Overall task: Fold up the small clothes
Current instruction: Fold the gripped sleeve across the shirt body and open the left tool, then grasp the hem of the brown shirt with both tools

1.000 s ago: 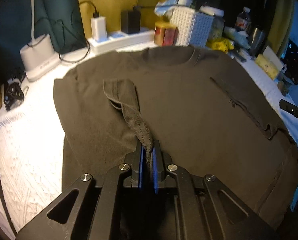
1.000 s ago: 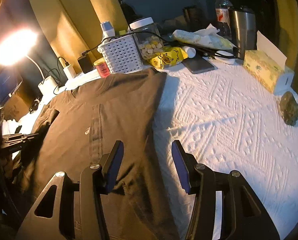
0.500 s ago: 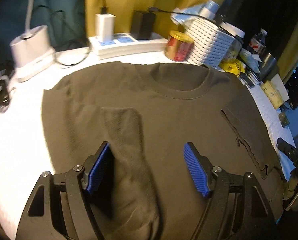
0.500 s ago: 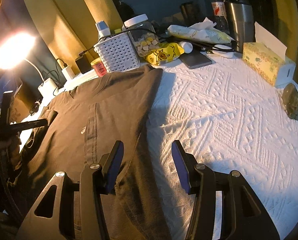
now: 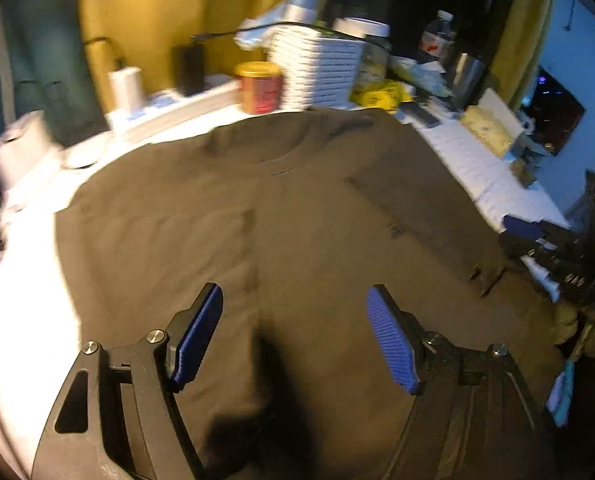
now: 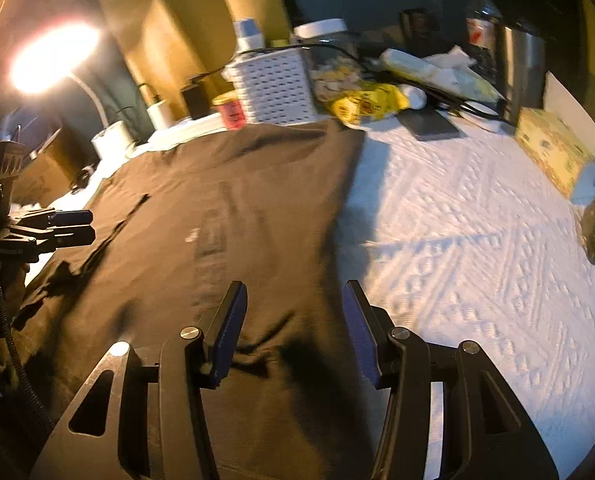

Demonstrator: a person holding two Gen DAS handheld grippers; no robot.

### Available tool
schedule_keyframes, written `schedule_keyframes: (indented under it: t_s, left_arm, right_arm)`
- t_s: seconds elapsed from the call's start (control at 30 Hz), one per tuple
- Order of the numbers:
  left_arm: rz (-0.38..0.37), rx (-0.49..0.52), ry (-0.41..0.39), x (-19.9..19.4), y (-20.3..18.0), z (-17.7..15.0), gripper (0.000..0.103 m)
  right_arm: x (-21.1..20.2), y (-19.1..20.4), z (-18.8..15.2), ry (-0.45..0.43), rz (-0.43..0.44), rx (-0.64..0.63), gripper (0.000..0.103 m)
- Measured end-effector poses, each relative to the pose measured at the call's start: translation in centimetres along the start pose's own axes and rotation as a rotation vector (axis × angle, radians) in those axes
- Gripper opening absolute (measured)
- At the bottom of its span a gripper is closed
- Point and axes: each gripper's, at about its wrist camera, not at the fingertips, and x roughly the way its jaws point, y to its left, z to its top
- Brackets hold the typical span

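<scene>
Garment: we record one dark brown T-shirt (image 5: 305,216) lying flat on the white textured cover (image 6: 477,240) of the bench; neckline towards the clutter at the back; both sleeves folded inward onto the body.
Left gripper (image 5: 295,334): we find its blue fingers (image 5: 391,344) spread wide above the lower middle of the shirt; nothing between them; no pad on the cloth.
Right gripper (image 6: 293,330): we find its fingers (image 6: 229,332) parted over the shirt's right edge, where cloth meets cover; nothing clamped.
Back of bench: white perforated basket (image 6: 275,86); red tin with yellow lid (image 5: 259,87); yellow packet (image 6: 363,102); steel tumbler (image 6: 523,70); tissue box (image 6: 559,152).
Picture quality: we note motion blur in both views.
</scene>
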Motion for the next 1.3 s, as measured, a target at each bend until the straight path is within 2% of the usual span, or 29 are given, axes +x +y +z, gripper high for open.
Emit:
schedule_keyframes:
  t_s: [0.07, 0.13, 0.33, 0.47, 0.6, 0.8, 1.3]
  left_arm:
    - [0.077, -0.003, 0.000, -0.9, 1.1, -1.5, 0.074]
    - [0.094, -0.024, 0.015, -1.2, 2.2, -2.9, 0.074]
    - [0.033, -0.050, 0.074, -0.7, 2.4, -5.6, 0.074]
    - [-0.032, -0.016, 0.074, -1.0, 0.7, -6.5, 0.074]
    - [-0.058, 0.020, 0.074, -1.2, -0.7, -7.1, 0.074]
    - [-0.067, 0.010, 0.049, -2.0, -1.2, -7.5, 0.074]
    - [0.007, -0.015, -0.043, -5.1, -2.1, -8.8, 0.074]
  right_arm:
    - [0.1, 1.1, 0.1, 0.009, 0.023, -0.024, 0.053]
    - [0.6, 2.2, 0.1, 0.025, 0.049, -0.047, 0.053]
    - [2.6, 5.6, -0.6, 0.119, 0.107, -0.124, 0.053]
    - [2.6, 6.8, -1.0, 0.143, 0.093, -0.139, 0.053]
    - [2.1, 7.4, -1.6, 0.160, 0.092, -0.138, 0.053]
    - [1.1, 7.5, -2.1, 0.156, 0.068, -0.124, 0.053]
    - [-2.8, 8.6, -3.2, 0.089, 0.015, -0.127, 0.053]
